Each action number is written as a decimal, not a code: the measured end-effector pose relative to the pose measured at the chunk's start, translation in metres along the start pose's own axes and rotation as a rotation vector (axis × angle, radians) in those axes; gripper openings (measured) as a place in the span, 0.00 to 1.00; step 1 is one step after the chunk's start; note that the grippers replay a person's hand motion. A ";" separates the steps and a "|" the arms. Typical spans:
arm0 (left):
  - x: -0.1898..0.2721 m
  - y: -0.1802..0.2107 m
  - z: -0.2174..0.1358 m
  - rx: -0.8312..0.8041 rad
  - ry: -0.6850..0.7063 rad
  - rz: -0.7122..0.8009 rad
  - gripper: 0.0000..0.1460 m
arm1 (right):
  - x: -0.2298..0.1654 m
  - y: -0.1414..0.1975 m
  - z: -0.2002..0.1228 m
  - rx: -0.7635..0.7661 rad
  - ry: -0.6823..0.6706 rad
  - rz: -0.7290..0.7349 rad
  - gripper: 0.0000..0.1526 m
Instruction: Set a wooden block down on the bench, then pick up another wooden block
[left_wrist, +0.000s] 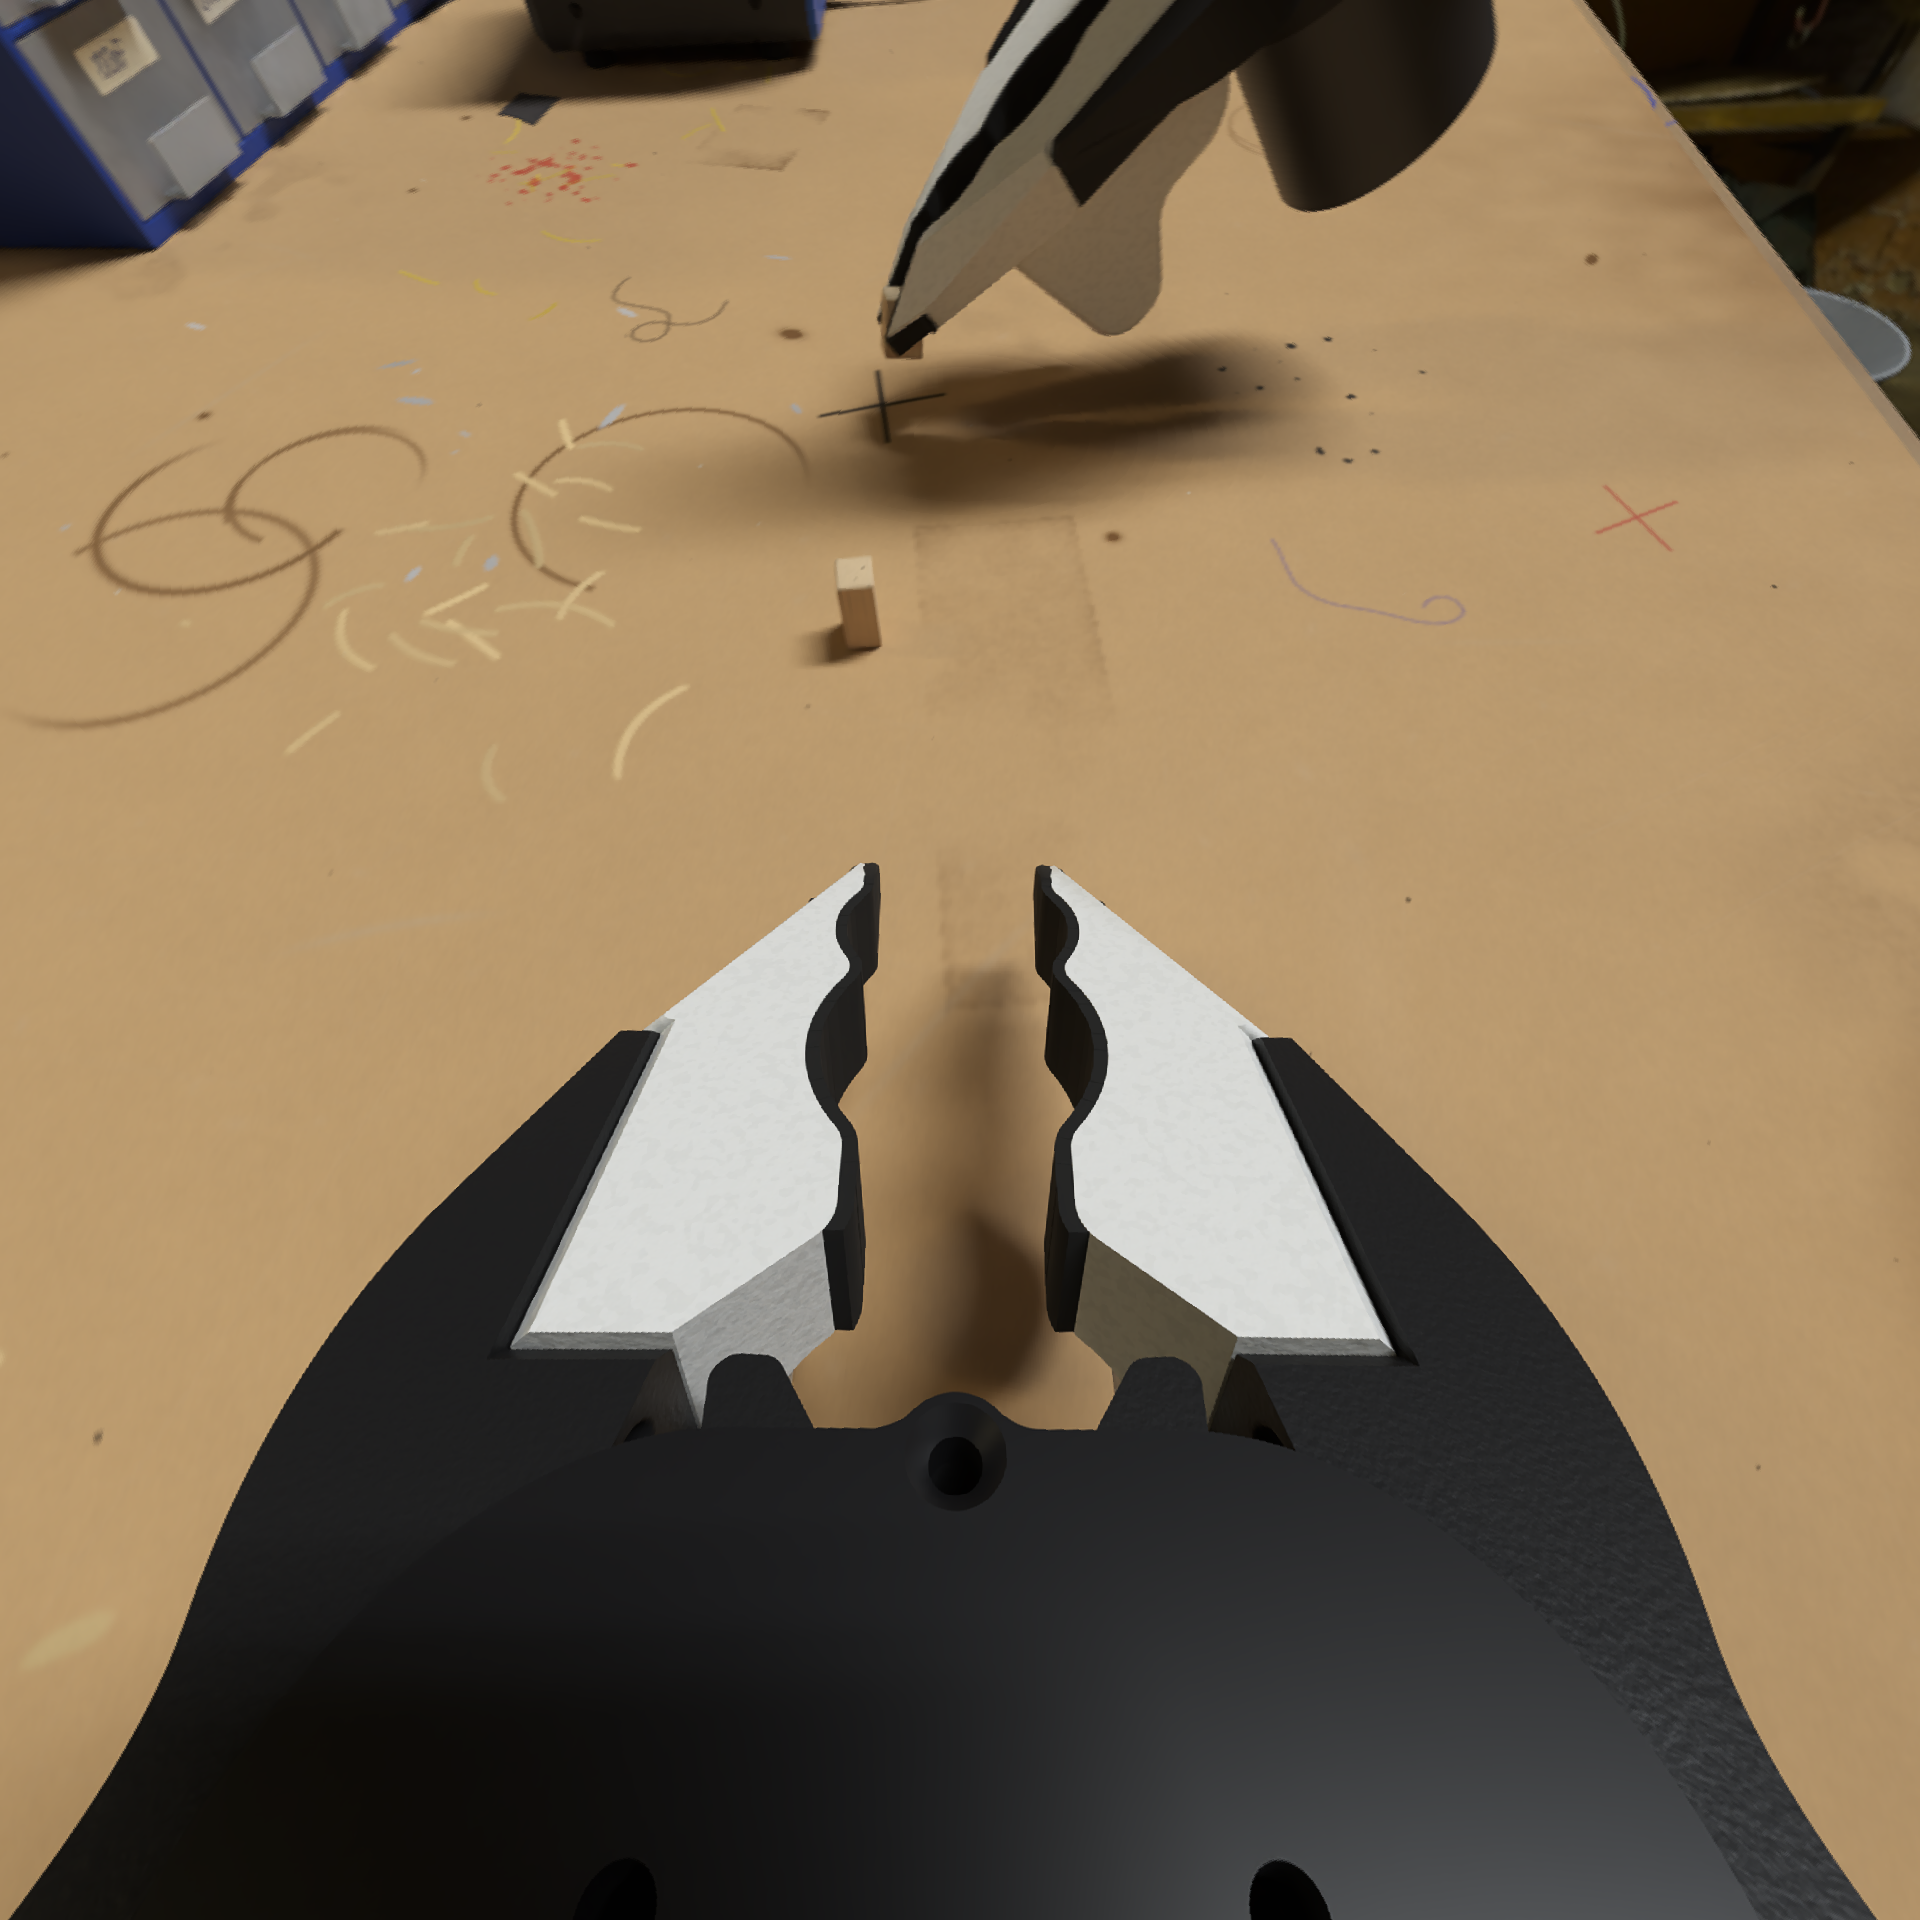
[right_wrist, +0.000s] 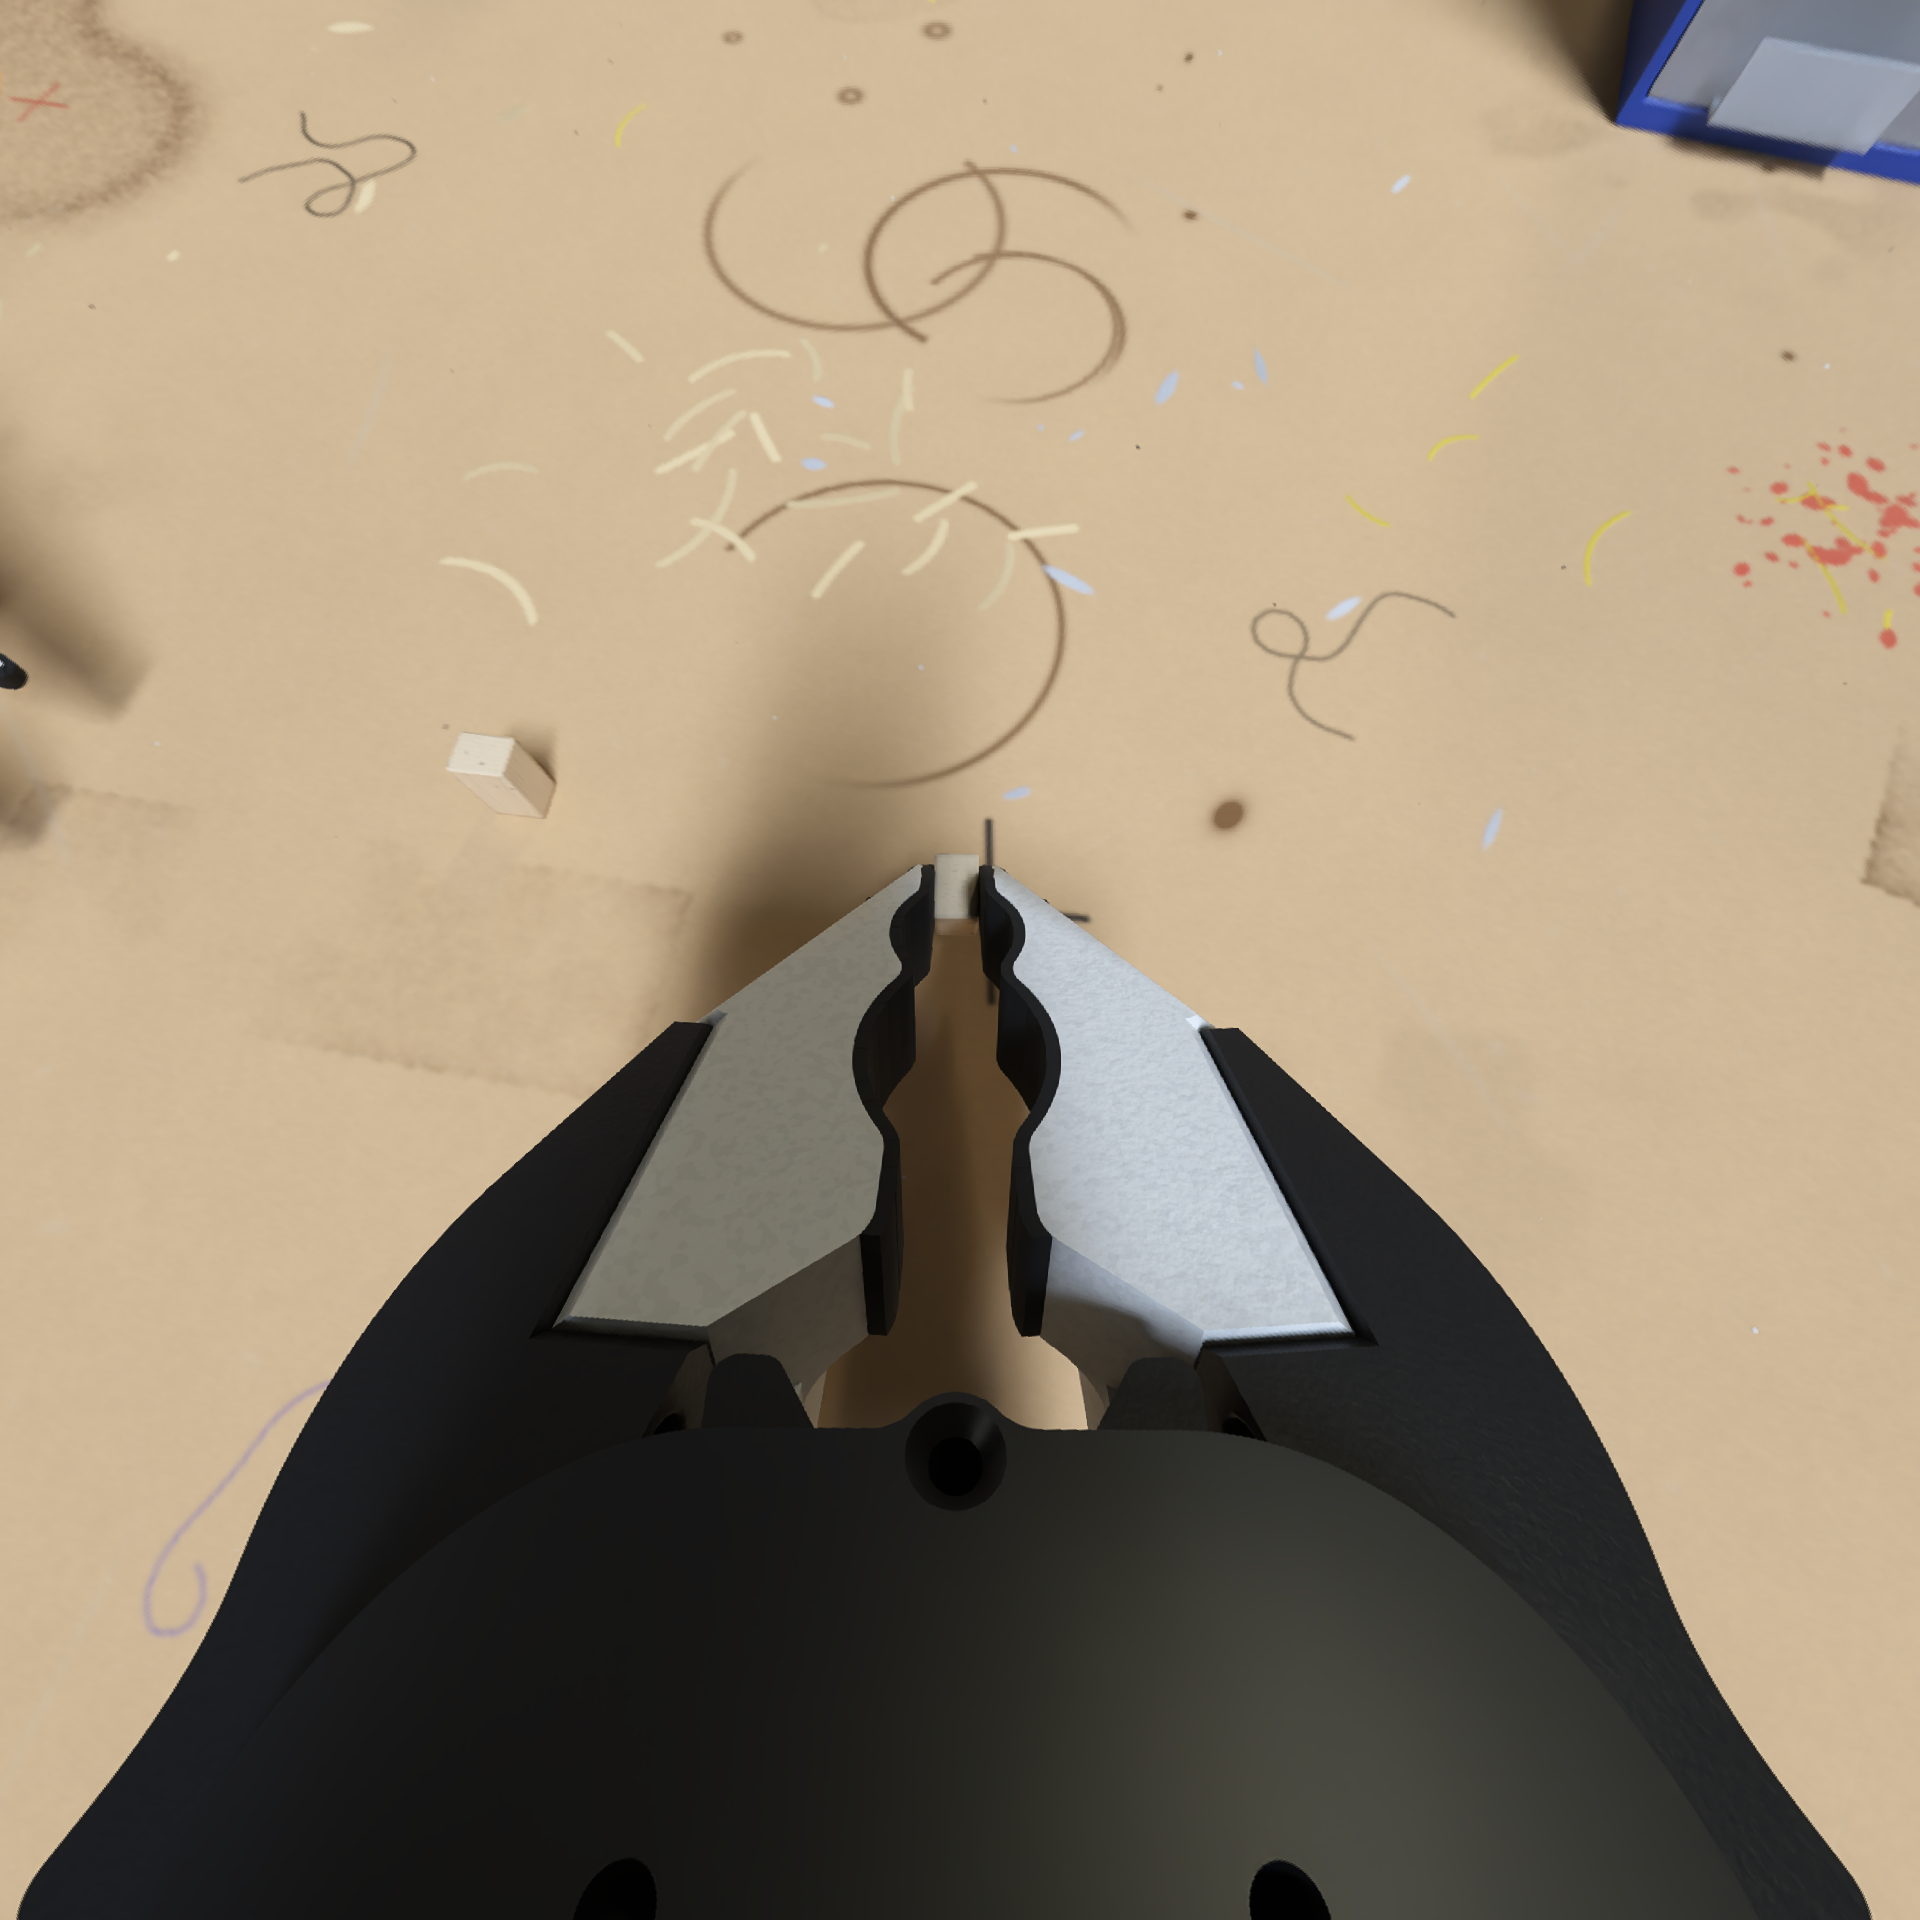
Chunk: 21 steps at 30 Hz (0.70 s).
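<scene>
Standing block (left_wrist: 858, 603) on bench (left_wrist: 1351, 831), before held block (left_wrist: 902, 348).

Both views bright, evenly lit, warm tone over tan surface (left_wrist: 1351, 790). Light from above: soft-edged shadow pools on surface under right gripper (left_wrist: 902, 338) in left wrist view. Standing wooden block (left_wrist: 858, 603) throws short shadow toward left. Wide-angle bend near frame edges (blue bins (left_wrist: 125, 114) lean and smear). Far corners dim, slightly soft. No glare; near gripper bodies sharp.
</scene>
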<state>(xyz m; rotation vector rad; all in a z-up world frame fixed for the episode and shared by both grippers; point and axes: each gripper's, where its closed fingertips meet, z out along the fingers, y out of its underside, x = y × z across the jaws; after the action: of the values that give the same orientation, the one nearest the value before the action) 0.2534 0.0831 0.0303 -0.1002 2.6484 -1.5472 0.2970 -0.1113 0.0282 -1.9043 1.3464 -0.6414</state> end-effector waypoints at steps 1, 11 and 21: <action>-0.002 0.003 -0.002 0.008 -0.006 -0.011 0.20 | -0.003 -0.002 -0.001 0.009 0.005 -0.002 0.05; -0.009 0.009 -0.009 0.039 0.025 -0.083 0.20 | -0.042 -0.026 -0.001 0.145 -0.097 0.057 0.05; -0.010 0.006 -0.009 0.060 0.010 -0.057 0.21 | -0.067 -0.038 -0.005 0.239 -0.234 0.136 0.05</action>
<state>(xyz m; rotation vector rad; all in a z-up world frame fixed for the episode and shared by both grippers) 0.2629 0.0946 0.0296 -0.1664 2.6261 -1.6462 0.2932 -0.0415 0.0606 -1.6256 1.1817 -0.4719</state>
